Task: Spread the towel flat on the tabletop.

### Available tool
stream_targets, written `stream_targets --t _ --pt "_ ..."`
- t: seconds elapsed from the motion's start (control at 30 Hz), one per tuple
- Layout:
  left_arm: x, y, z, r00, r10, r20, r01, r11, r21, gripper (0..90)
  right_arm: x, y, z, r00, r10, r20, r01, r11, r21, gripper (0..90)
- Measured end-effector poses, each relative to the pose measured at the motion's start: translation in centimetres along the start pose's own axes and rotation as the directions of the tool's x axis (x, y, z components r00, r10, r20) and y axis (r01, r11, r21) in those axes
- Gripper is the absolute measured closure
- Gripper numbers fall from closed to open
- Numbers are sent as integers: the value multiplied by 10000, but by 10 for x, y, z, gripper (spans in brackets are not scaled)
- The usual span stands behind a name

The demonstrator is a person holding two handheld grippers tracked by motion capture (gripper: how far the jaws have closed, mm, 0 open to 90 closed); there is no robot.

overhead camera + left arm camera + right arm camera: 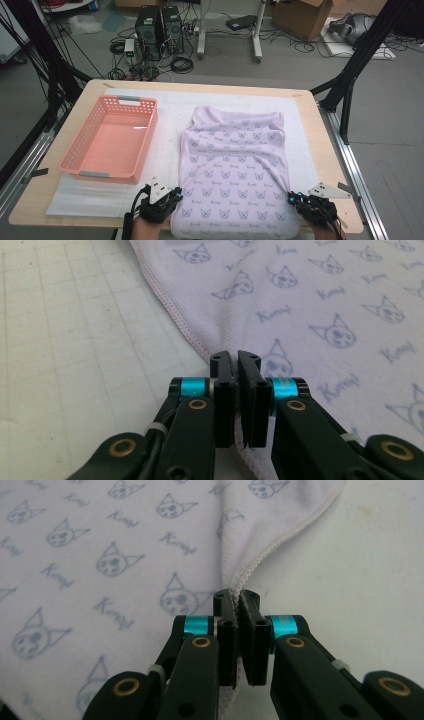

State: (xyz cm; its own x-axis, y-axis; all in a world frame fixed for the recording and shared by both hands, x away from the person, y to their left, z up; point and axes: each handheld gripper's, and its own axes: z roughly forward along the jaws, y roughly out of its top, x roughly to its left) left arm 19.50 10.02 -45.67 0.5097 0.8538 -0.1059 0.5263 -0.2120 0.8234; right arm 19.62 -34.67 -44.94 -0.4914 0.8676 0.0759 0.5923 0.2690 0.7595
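From the high view, a pale lilac cloth (pixel 235 170) printed with small blue cat faces lies on the white padded mat (pixel 165 150) covering the wooden table (pixel 320 130). Its long axis runs from the near edge toward the far side, and it sits right of centre, with its far end bunched into soft folds and its near end draped just over the table edge. Left of it, apart from the cloth, stands a salmon-pink plastic basket (pixel 75 150) with slotted walls (rectangular, its length also running near to far). The left gripper (pixel 176 196) meets the cloth's near left edge; the right gripper (pixel 292 198) meets its near right edge.

In the left gripper view, the black jaws of the left gripper (pixel 235 362) are pressed together on the stitched hem (pixel 170 307) of the cloth, a soft knit with a pink-tinged seam, beside the gridded mat.

In the right gripper view, the right gripper (pixel 236 600) is likewise clamped on the cloth's white overlocked edge, which rises in a ridge from the jaws.
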Motion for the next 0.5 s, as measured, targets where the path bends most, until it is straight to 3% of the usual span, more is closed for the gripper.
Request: stream_targets --t 0.5 --pt "-8 -36 -41 9967 104 800 -75 9993 -358 857 10 -26 -32 9949 -382 -929 408 9988 261 867"
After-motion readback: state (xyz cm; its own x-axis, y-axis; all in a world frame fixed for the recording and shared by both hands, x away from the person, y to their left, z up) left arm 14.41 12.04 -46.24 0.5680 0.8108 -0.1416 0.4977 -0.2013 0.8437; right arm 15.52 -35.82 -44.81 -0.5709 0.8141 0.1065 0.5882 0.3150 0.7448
